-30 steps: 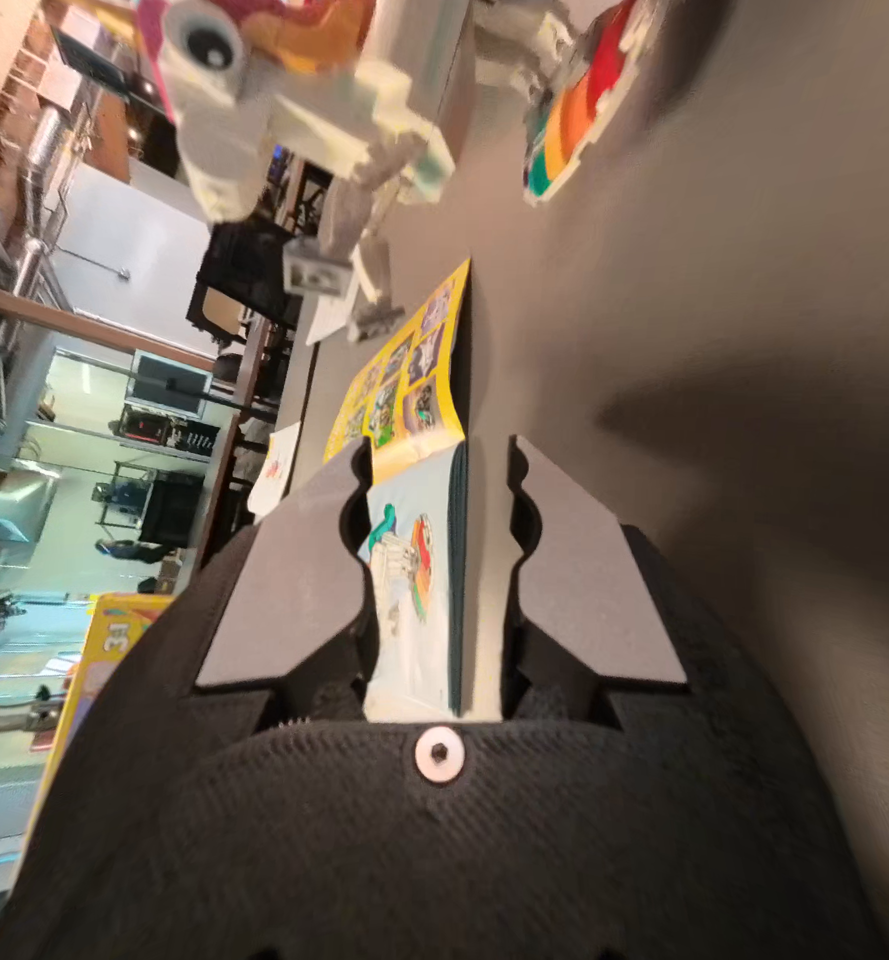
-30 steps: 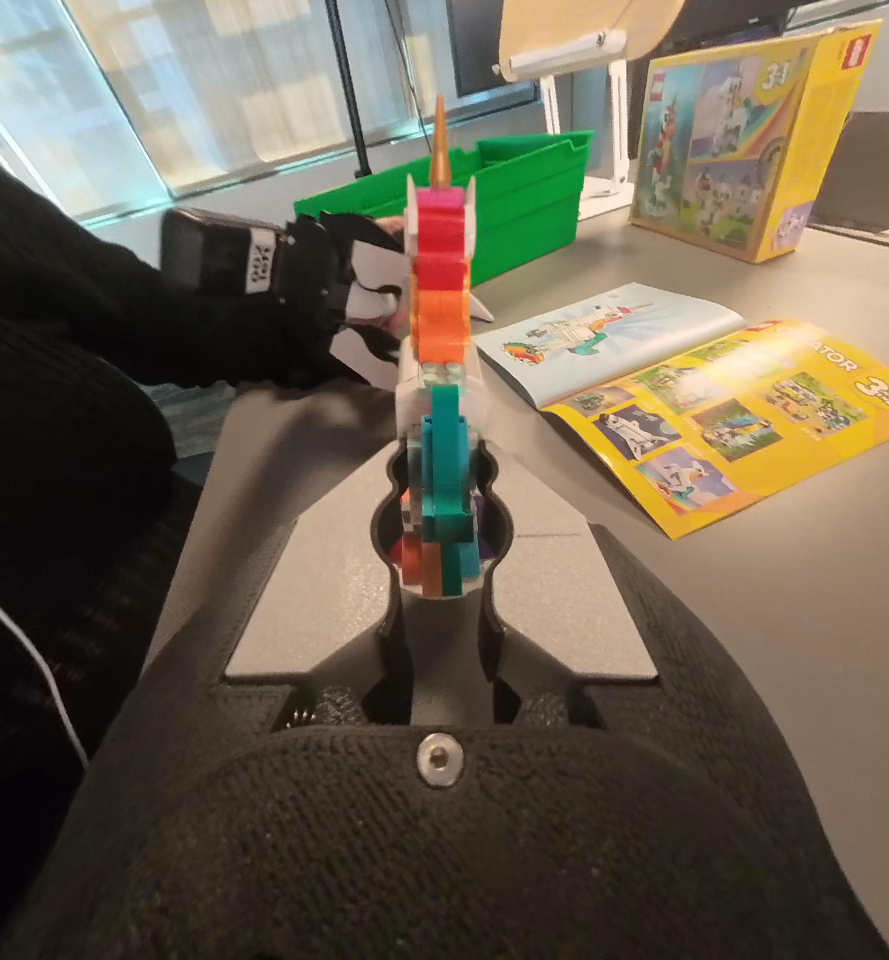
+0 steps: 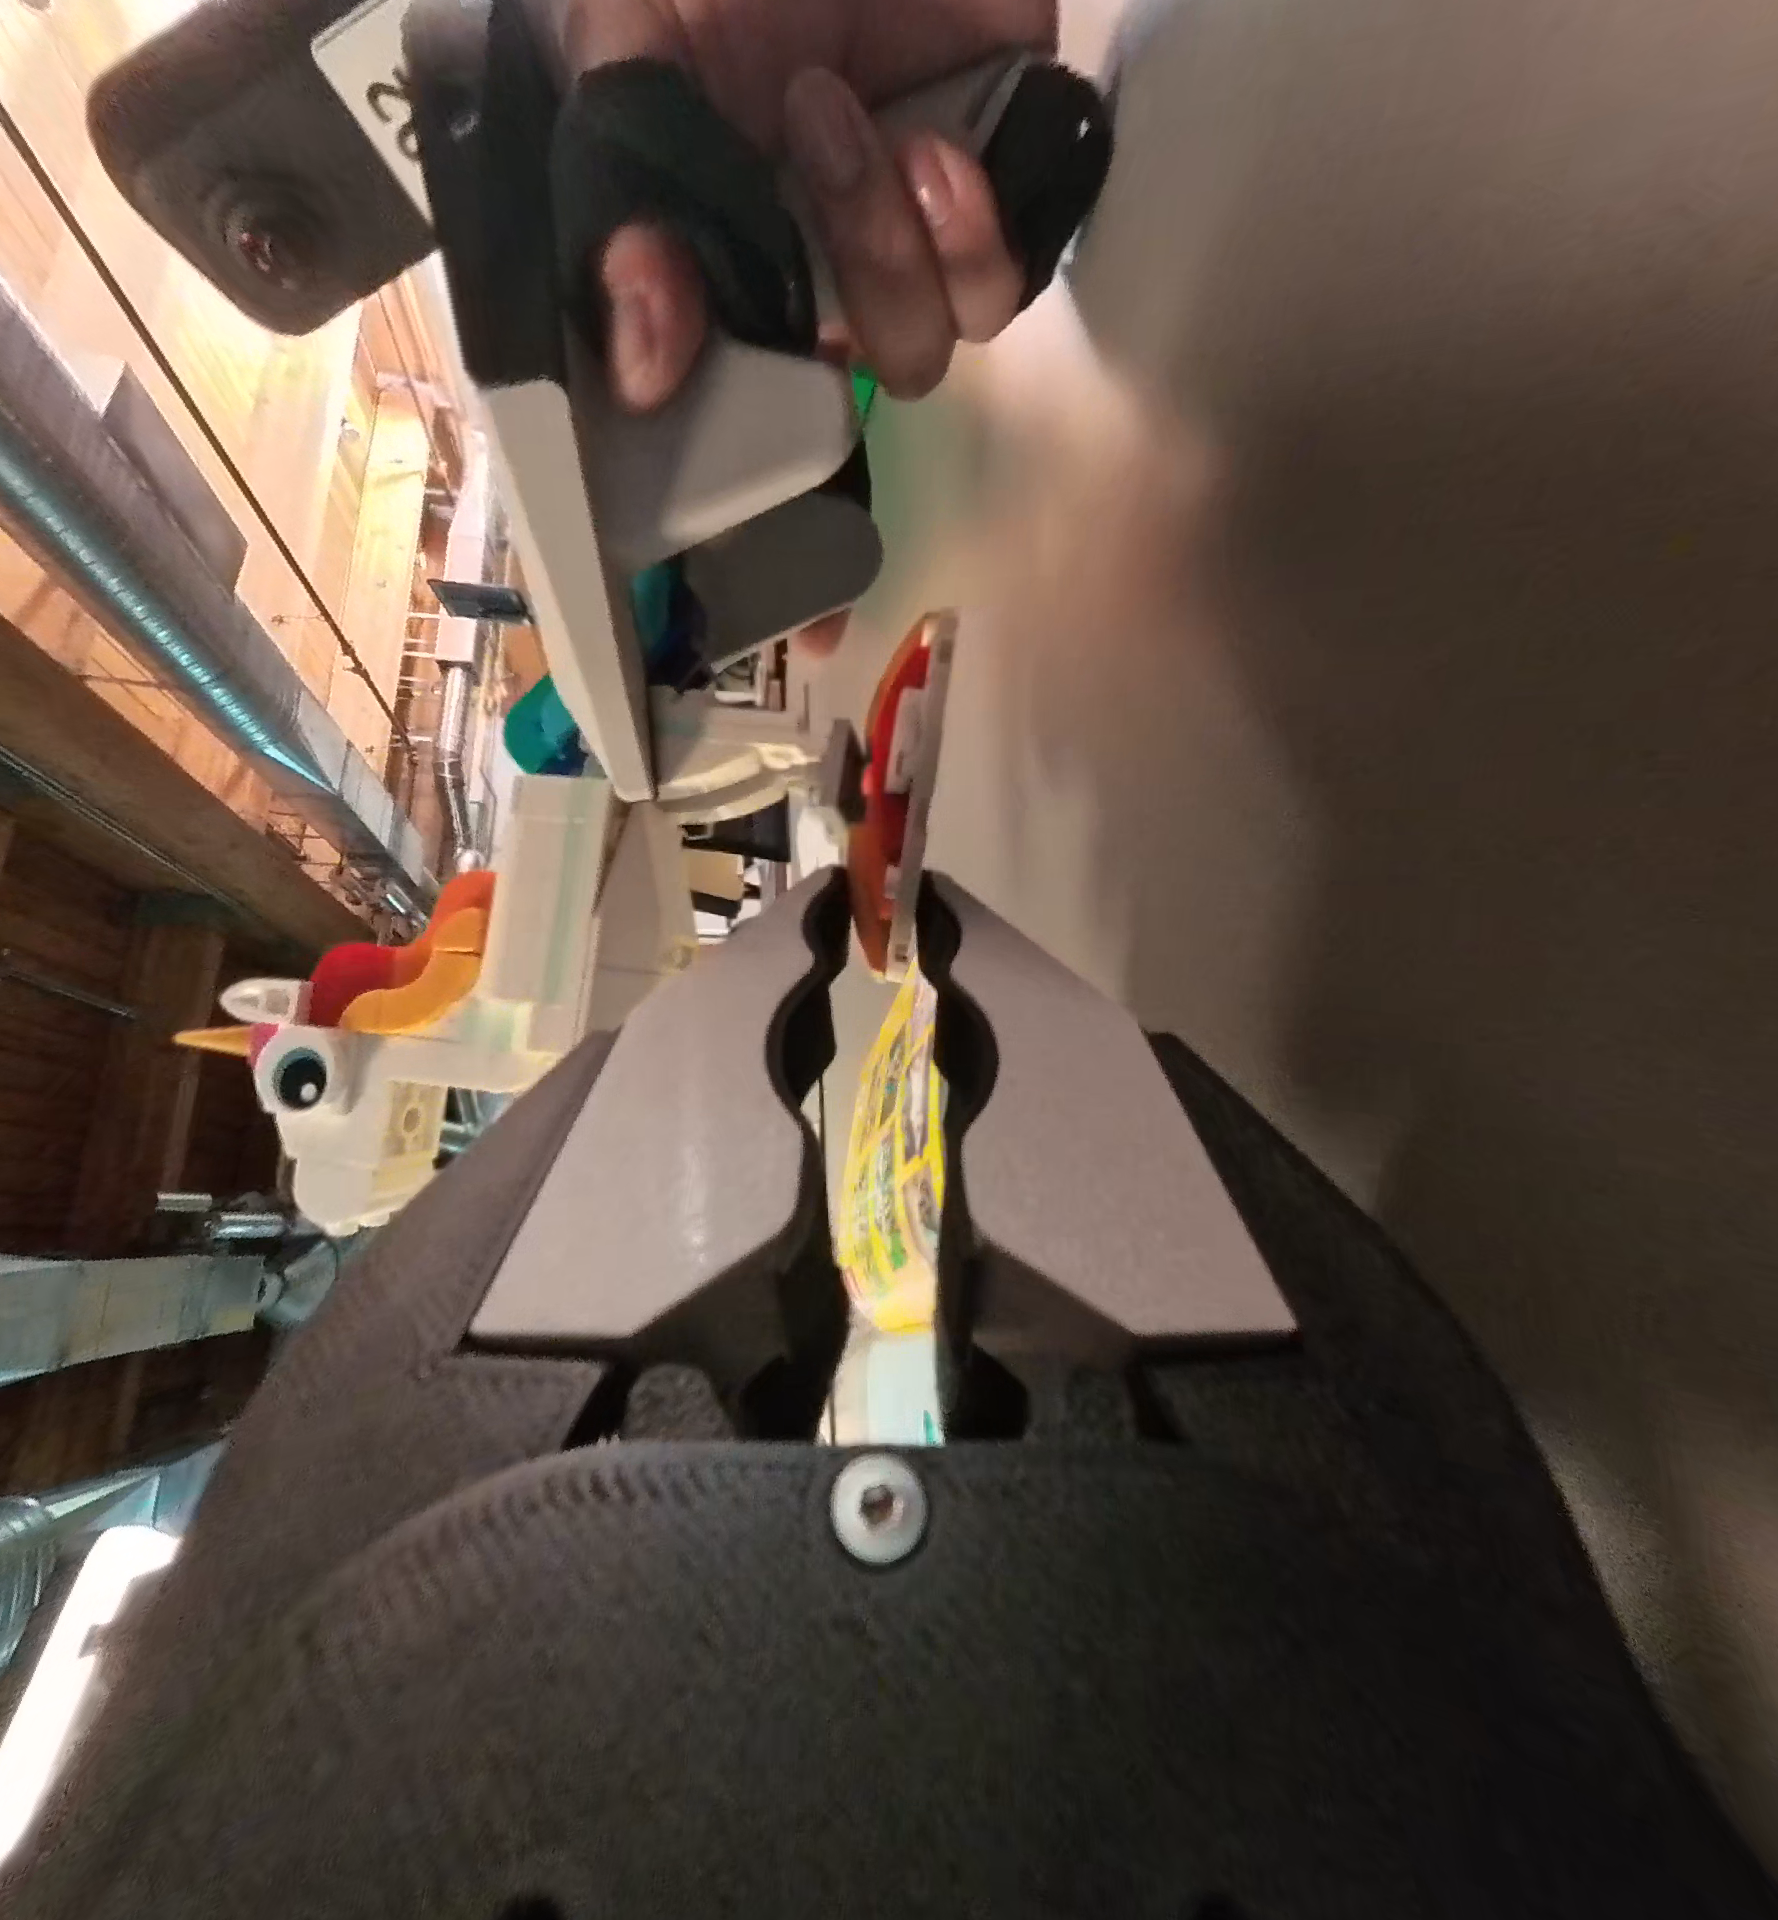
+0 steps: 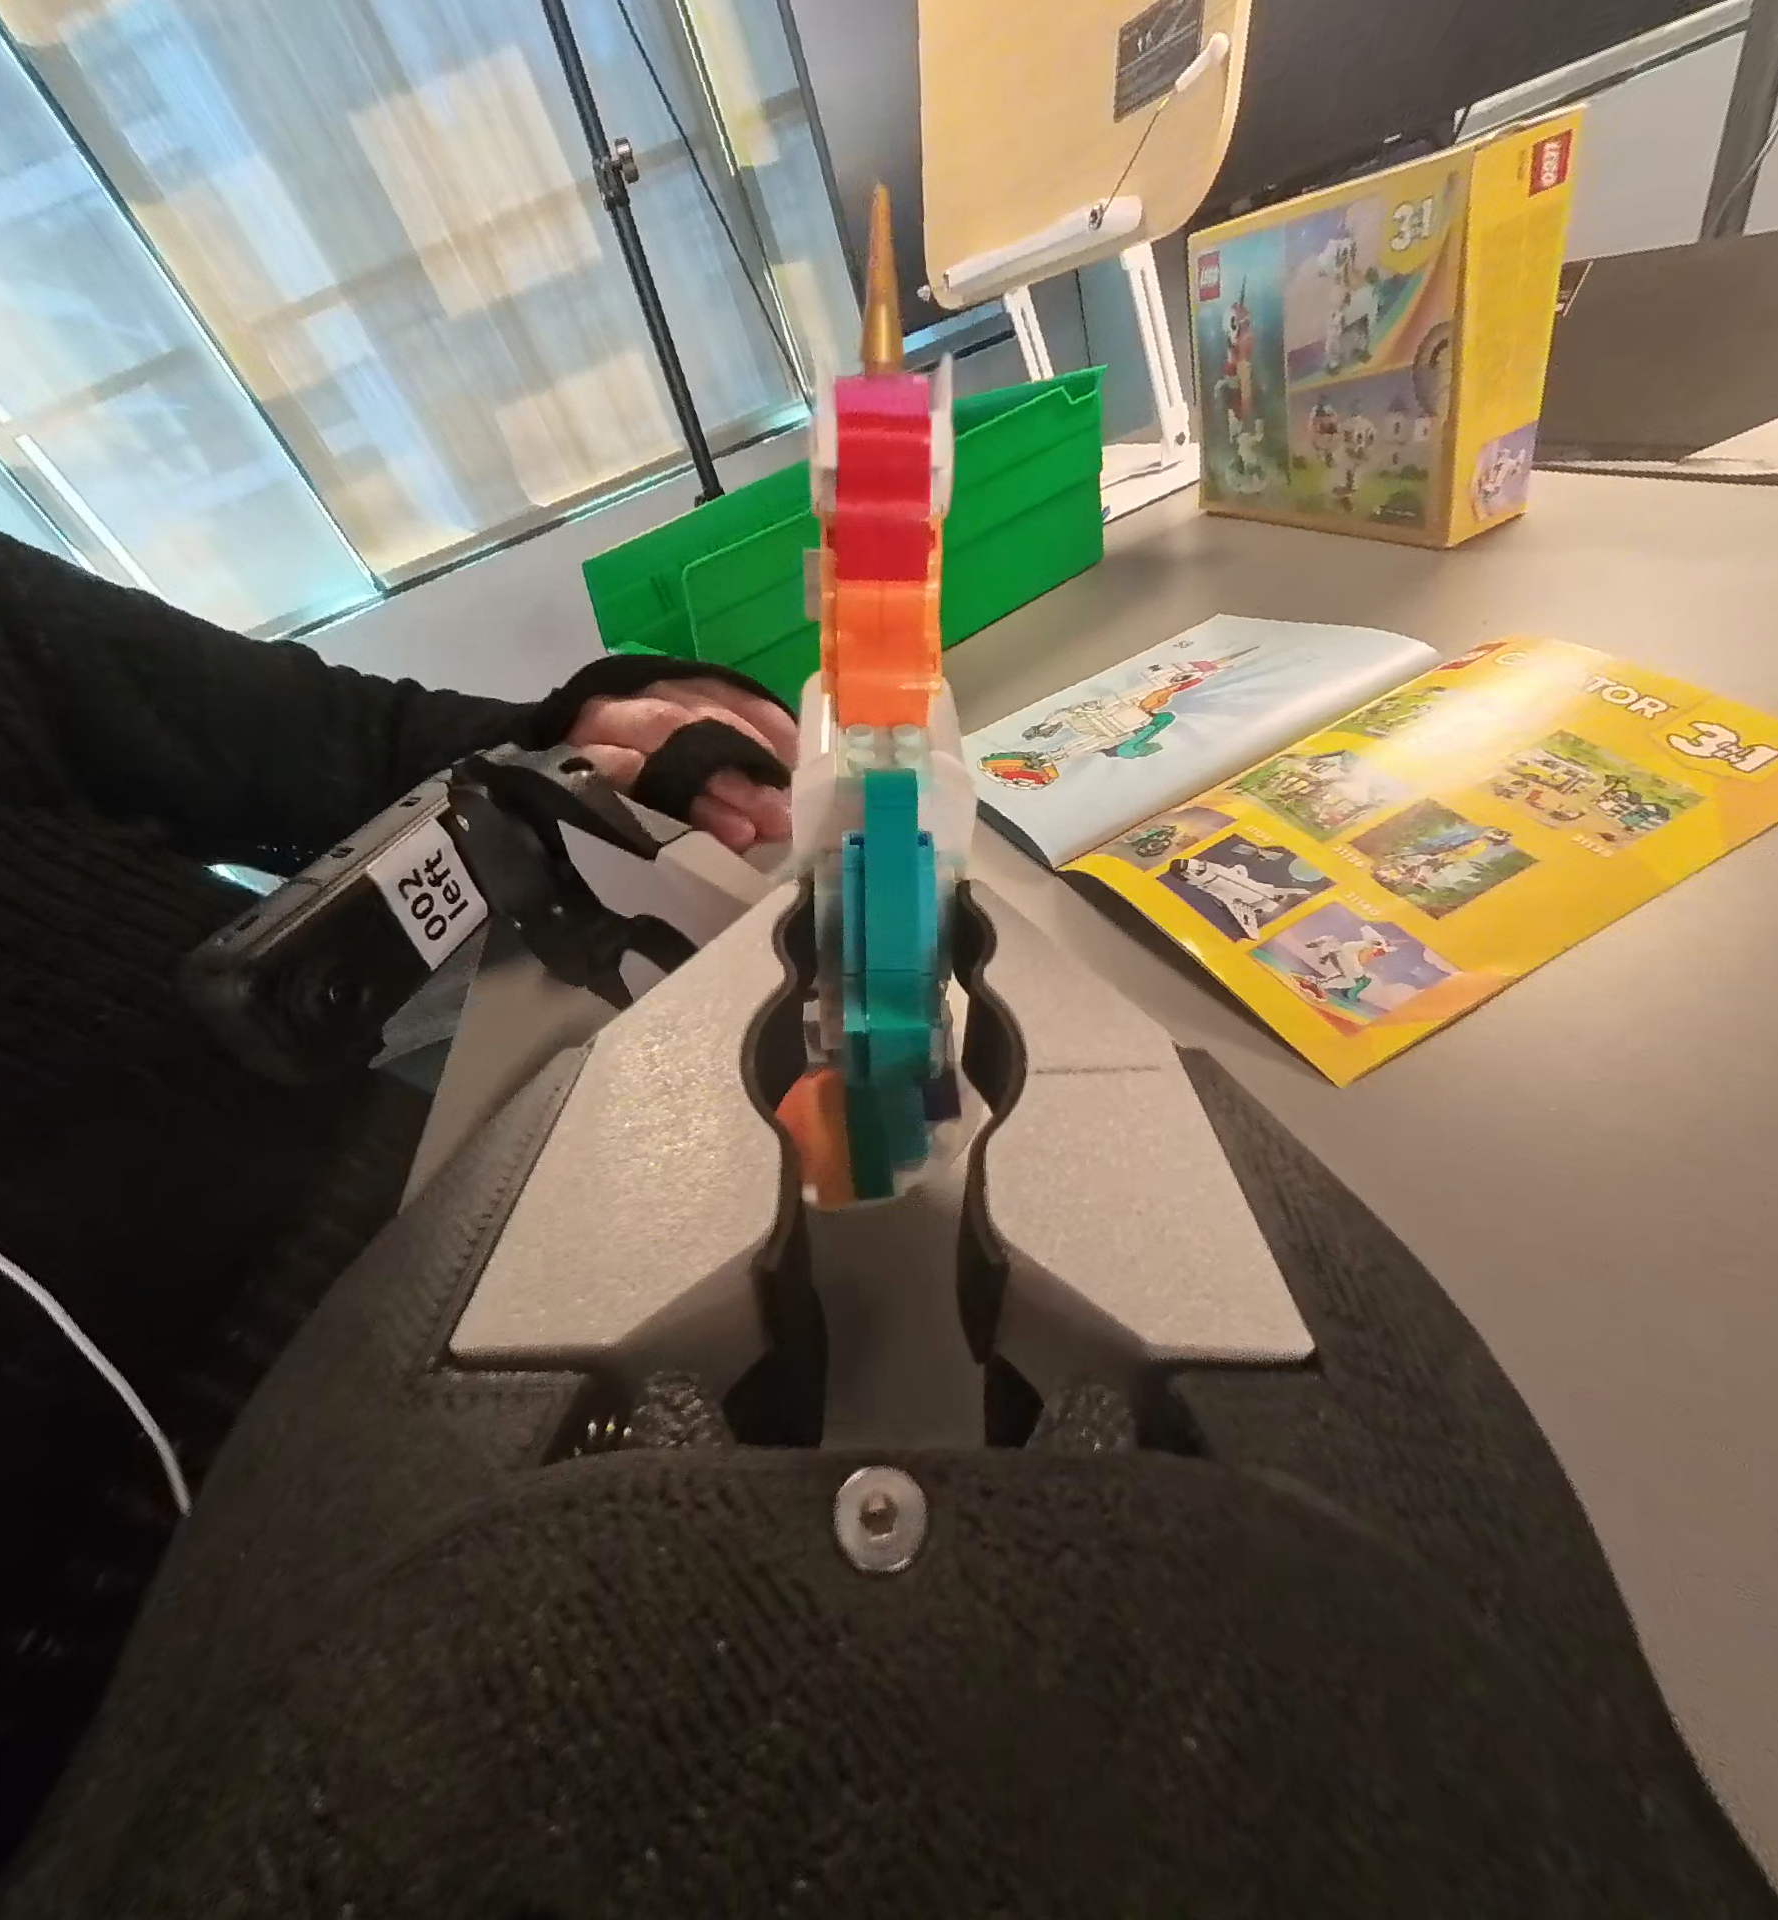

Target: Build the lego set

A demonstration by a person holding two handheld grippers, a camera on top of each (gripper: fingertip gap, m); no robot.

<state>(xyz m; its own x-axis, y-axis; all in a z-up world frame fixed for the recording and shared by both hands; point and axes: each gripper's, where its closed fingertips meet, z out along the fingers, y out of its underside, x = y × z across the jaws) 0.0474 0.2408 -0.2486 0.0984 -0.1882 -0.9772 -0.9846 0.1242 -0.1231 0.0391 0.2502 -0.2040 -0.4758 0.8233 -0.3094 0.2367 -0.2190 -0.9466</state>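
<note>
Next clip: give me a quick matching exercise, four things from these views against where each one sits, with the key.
Things:
1. unicorn model
2. green bin
3. yellow box
4. instruction booklet

Places:
A. lying open on the table
B. standing upright at the far right of the table
C. clamped in the jaws of the right gripper
D. on the table beyond the model

Pairs: 1-C, 2-D, 3-B, 4-A

grey wavy-edged jaws, black textured gripper body (image 4: 880, 1039), silver screw, black knit sleeve (image 4: 137, 727), fingerless glove
</note>
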